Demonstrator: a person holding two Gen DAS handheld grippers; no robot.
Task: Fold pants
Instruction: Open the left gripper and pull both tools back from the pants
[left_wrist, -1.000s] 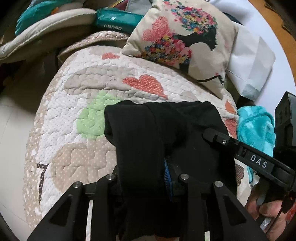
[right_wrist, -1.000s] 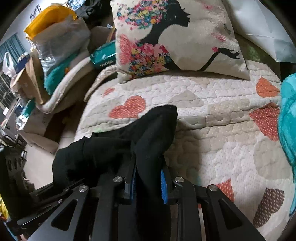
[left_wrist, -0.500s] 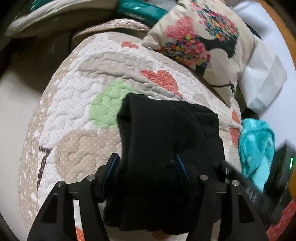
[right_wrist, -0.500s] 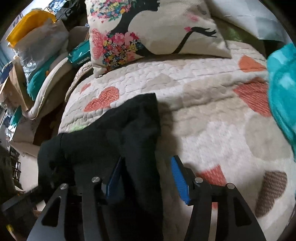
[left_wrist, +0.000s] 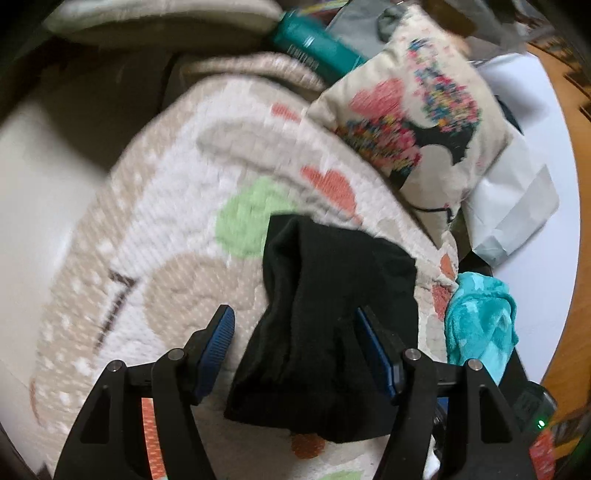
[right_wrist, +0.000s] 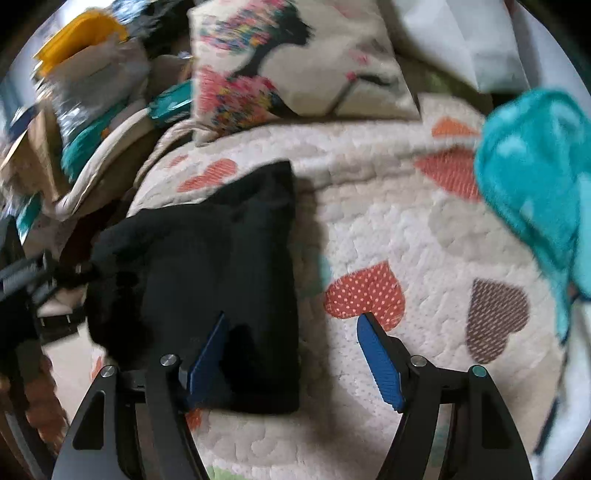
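The black pants (left_wrist: 332, 317) lie folded in a compact bundle on the heart-patterned quilt (left_wrist: 177, 229). My left gripper (left_wrist: 295, 317) is open, its blue pads spread either side of the bundle's near end without gripping it. In the right wrist view the pants (right_wrist: 221, 280) lie left of centre. My right gripper (right_wrist: 293, 325) is open, its left pad at the bundle's near right edge and its right pad over the bare quilt (right_wrist: 388, 229).
A printed cushion (left_wrist: 417, 122) leans at the back of the quilt. A teal towel (left_wrist: 480, 325) lies to the right, also in the right wrist view (right_wrist: 543, 192). White paper bag (left_wrist: 513, 206), teal package (left_wrist: 317, 48) and piled bags (right_wrist: 88, 74) crowd the back.
Both grippers were shut on the pants a second ago. They have opened wide and pulled back, leaving the folded bundle lying on the quilt.
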